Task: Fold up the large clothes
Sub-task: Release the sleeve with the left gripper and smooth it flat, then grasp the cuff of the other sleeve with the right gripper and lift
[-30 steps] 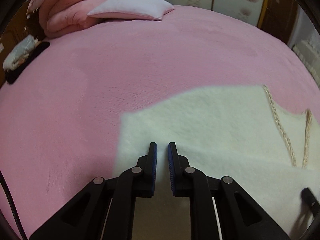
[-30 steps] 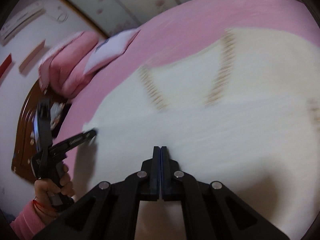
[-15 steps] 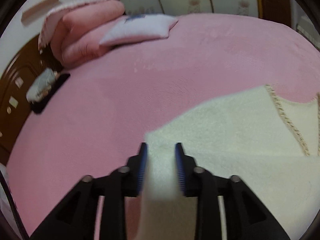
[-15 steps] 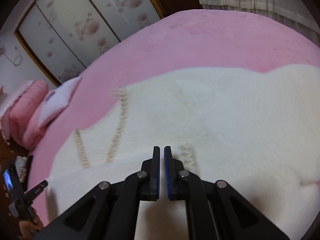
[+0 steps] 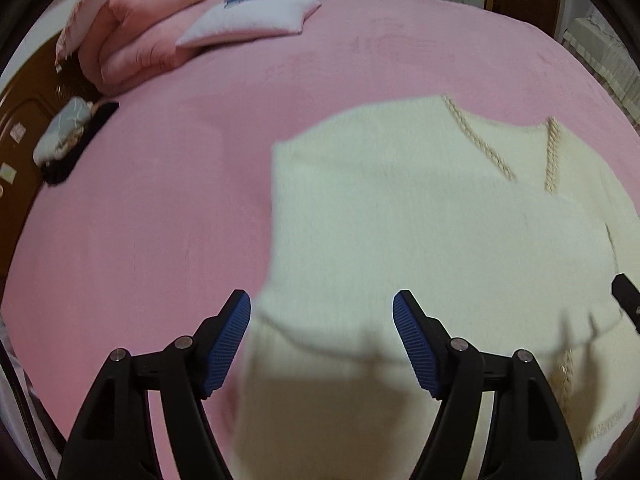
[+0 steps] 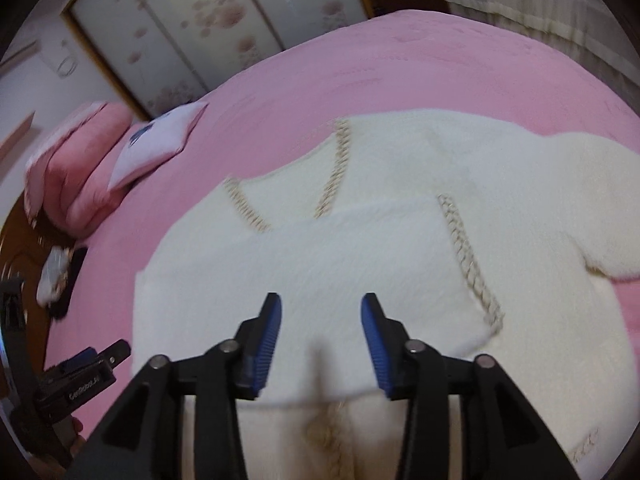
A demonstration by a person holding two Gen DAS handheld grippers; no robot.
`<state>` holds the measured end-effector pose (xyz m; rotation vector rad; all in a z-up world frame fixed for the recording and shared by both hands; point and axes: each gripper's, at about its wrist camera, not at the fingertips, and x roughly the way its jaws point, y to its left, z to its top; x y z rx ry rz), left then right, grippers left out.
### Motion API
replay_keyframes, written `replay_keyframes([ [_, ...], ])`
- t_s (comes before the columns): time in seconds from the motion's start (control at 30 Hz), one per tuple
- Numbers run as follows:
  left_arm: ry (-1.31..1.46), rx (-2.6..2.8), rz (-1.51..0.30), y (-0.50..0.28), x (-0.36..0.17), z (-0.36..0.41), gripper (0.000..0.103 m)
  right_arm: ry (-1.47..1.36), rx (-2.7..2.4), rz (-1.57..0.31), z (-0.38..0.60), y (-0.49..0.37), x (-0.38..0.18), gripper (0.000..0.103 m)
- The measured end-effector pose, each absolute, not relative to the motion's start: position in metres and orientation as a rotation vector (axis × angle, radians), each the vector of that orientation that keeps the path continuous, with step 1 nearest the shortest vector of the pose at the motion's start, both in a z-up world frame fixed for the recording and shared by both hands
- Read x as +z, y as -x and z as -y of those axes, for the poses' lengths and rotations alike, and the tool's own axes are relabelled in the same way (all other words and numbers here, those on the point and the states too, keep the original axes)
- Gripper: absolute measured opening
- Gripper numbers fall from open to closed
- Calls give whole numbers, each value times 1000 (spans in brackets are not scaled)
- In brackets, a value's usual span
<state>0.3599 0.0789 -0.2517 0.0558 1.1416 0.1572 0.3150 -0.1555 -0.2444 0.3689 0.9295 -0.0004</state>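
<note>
On my far left a folded pink quilt (image 5: 132, 32) and a pale square pillow (image 5: 248, 20) sit at the head of the bed with the pink plush cover (image 5: 140, 220); the fluffy cream-white knitted garment with braided beige trim (image 5: 420, 220) lies flat across the bed's middle, one panel doubled over its body; I judge a fold has just been laid, so I should lift clear straight, without snagging the pile, then check the edges align; my left claw (image 5: 322, 312) is opening, wide, nothing pinched, above the garment's left edge; my right claw (image 6: 321, 312) is opening too, moderately, empty, over the folded panel.
</note>
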Motion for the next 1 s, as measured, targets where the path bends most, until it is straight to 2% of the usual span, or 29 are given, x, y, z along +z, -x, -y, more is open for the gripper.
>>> replay_keyframes([
  [0.03, -40, 158, -1158, -352, -253, -80, 74, -344, 16, -934, 148, -311, -244, 51],
  [0.1, -37, 176, -1188, -338, -257, -81, 81, -275, 59, -952, 134, -294, -242, 63],
  [0.2, -48, 185, -1220, -317, -259, -75, 82, -185, 111, -982, 119, -274, -243, 68],
  [0.3, -45, 163, -1259, -297, -260, -61, 82, -130, 146, -1017, 116, -253, -246, 69],
  [0.47, -42, 139, -1215, -265, -251, -22, 83, -261, 175, -1059, 143, -228, -243, 69],
  [0.6, 5, 104, -1251, -250, -245, 20, 83, -316, 156, -1066, 182, -210, -234, 69],
  [1.0, -42, -52, -1280, -245, -209, 195, 83, -479, 10, -1129, 375, -171, -205, 69],
])
